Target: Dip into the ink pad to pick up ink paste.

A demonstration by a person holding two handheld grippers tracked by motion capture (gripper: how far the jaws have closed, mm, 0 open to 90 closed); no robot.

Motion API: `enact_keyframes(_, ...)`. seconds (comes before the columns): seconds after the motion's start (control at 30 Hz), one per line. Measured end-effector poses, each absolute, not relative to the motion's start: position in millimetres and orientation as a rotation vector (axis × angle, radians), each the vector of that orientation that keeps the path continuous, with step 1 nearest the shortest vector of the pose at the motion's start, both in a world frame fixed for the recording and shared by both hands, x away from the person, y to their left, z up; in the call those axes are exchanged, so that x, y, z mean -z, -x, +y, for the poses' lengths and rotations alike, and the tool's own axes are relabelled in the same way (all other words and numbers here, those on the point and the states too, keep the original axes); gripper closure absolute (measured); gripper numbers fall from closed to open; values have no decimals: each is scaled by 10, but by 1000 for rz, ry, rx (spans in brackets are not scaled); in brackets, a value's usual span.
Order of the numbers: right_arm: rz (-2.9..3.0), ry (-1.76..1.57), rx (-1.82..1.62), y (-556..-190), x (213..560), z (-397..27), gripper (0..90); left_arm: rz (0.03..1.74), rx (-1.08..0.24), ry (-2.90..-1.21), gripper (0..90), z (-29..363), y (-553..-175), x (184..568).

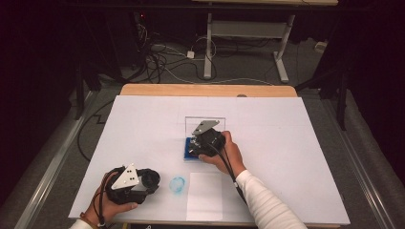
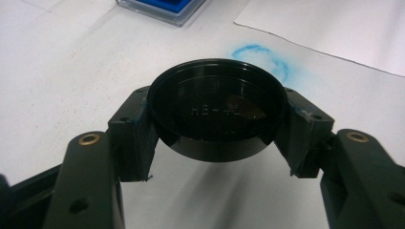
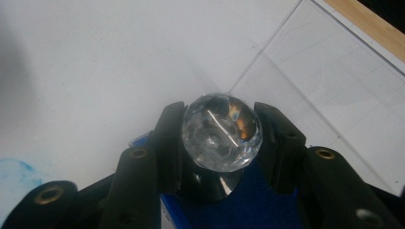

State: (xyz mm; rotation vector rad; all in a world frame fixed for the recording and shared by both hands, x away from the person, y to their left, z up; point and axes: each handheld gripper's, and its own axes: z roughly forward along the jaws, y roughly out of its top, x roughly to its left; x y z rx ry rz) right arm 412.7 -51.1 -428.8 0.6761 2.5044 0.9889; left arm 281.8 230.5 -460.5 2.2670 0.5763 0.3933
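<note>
Grip check: your right gripper [image 3: 217, 143] is clamped on the faceted clear glass stopper [image 3: 222, 132] over the blue ink pad [image 3: 248, 205]. Lift it straight, without tilting. Your left gripper [image 2: 217, 143] clamps the round black plastic lid [image 2: 217, 109] above the bench [image 2: 71, 71]; hold it level.

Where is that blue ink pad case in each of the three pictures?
High view: blue pad case at table centre, beneath the right gripper.
Left gripper view: top edge, left of centre.
Right gripper view: bottom centre, under the jaws.
Shared landmark: blue ring stain.
</note>
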Motion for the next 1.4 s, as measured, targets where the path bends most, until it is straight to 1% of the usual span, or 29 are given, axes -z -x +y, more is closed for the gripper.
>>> enact_keyframes(1.4, 2517, -692, -996, -4141, 4241, -574, 574, 579, -380, -2261, 367, 2326, -2838, 4591)
